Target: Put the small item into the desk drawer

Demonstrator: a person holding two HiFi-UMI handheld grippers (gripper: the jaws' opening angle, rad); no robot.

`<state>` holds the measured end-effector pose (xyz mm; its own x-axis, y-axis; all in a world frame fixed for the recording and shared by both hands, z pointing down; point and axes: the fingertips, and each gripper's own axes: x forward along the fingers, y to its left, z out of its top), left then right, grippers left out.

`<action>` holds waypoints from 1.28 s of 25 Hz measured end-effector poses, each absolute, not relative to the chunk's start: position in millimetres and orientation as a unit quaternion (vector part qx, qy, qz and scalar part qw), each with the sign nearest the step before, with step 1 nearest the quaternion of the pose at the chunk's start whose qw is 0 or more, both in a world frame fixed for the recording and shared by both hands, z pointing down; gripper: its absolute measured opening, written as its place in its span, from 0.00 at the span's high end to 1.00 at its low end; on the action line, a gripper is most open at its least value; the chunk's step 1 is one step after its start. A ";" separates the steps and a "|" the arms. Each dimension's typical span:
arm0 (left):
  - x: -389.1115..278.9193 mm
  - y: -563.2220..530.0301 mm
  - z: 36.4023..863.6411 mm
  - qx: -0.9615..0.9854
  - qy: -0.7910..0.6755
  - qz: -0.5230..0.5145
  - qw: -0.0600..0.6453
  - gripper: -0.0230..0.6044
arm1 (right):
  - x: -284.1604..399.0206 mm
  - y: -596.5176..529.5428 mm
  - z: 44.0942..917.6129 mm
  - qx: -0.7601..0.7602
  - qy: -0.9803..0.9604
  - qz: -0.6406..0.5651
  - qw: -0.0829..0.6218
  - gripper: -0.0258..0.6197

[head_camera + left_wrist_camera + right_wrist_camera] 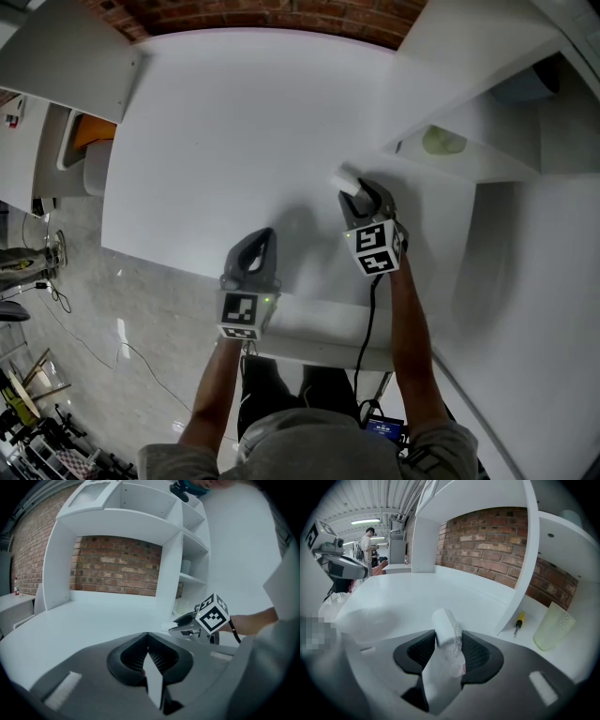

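A small white roll of gauze (445, 624) sits between the jaws of my right gripper (448, 641), and both pads press on its sides. In the head view the same roll (345, 180) shows at the tip of the right gripper (361, 194), low over the white desk (234, 141). My left gripper (260, 242) hovers over the desk's front edge, shut with nothing in it; its pads (159, 656) meet in the left gripper view. A white ledge (323, 333) juts out below the desk edge near me; I cannot tell if it is the drawer.
White shelves (487, 103) stand at the desk's right. In the lowest one sit a pale green cup (551, 625) and a yellow-handled screwdriver (518, 621). A brick wall (497, 527) backs the desk. A person (369, 545) stands far off on the left.
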<state>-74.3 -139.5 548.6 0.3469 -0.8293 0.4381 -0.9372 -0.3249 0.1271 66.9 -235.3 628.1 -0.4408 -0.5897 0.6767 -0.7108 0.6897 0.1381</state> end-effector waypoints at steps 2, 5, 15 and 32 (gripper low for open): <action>-74.9 -138.1 547.5 0.800 -0.553 0.147 0.181 0.94 | 65.7 -234.6 623.7 0.385 -0.846 0.080 0.359 0.68; -75.1 -136.7 545.2 0.801 -0.553 0.147 0.179 0.94 | 64.4 -234.4 616.7 0.388 -0.848 0.075 0.353 0.68; -74.6 -125.0 526.1 0.808 -0.548 0.144 0.165 0.94 | 68.2 -220.3 577.5 0.408 -0.850 0.059 0.327 0.68; -69.0 -87.6 497.6 0.826 -0.527 0.134 0.148 0.94 | 64.0 -142.7 518.5 0.430 -0.854 0.043 0.289 0.68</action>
<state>-69.0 -87.6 497.6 0.4090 -0.8312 0.3765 -0.9102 -0.4012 0.1030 64.0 -142.7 518.5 -0.4634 -0.7096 0.5307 -0.7593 0.6268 0.1751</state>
